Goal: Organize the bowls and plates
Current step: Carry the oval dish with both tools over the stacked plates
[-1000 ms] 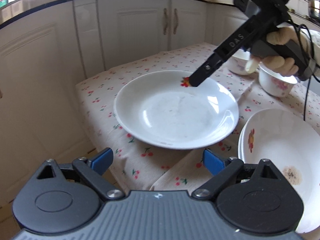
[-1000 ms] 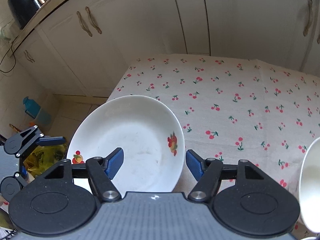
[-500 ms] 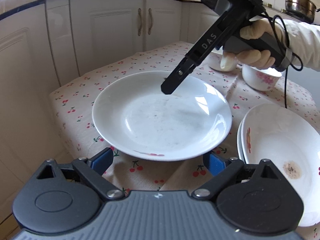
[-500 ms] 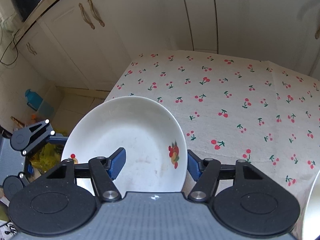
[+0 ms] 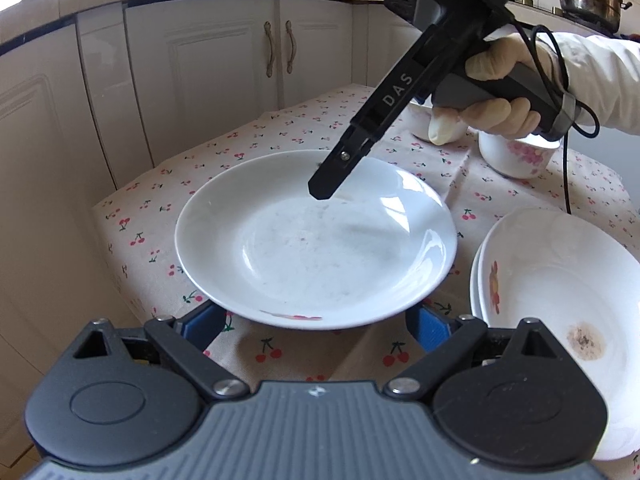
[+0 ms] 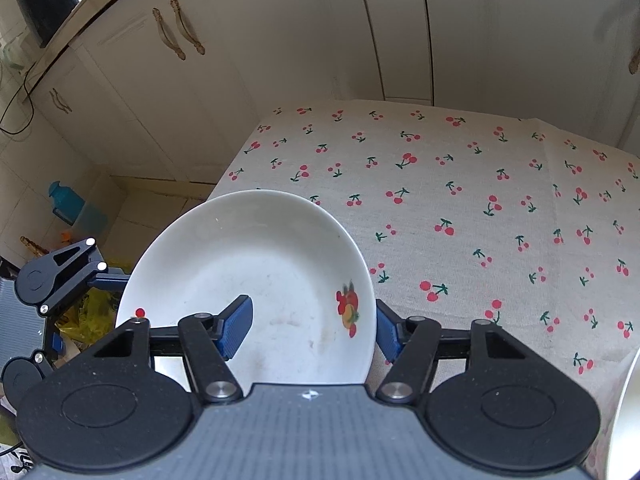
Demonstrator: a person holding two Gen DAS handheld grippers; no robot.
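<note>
1. One table w/ cherry-print cloth [image 6: 500, 200]: far half bare; cabinets [image 5: 224, 68] just behind far edge.
2. Stack of white plates [image 5: 560, 280], front right; top one has brown stain.
3. White plate [image 5: 316, 240], fruit motifs on rim, faintly smeared; overhangs near table edge.
4. Bowl w/ pink flowers [image 5: 516, 156], back right.
5. Right gripper [image 6: 312, 326]: jaws wide apart, straddling plate's rim, one finger over the well; grip not seen.
6. Left gripper [image 5: 316, 322]: jaws wide apart, pads [image 5: 428, 326] partly hidden under plate's near rim; contact – can't tell.

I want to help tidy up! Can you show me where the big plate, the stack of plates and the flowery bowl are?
big plate [image 5: 320, 252]: left wrist view, on its bare centre.
stack of plates [image 5: 560, 280]: left wrist view, inside the top plate.
flowery bowl [image 5: 516, 158]: left wrist view, on its outer wall.
</note>
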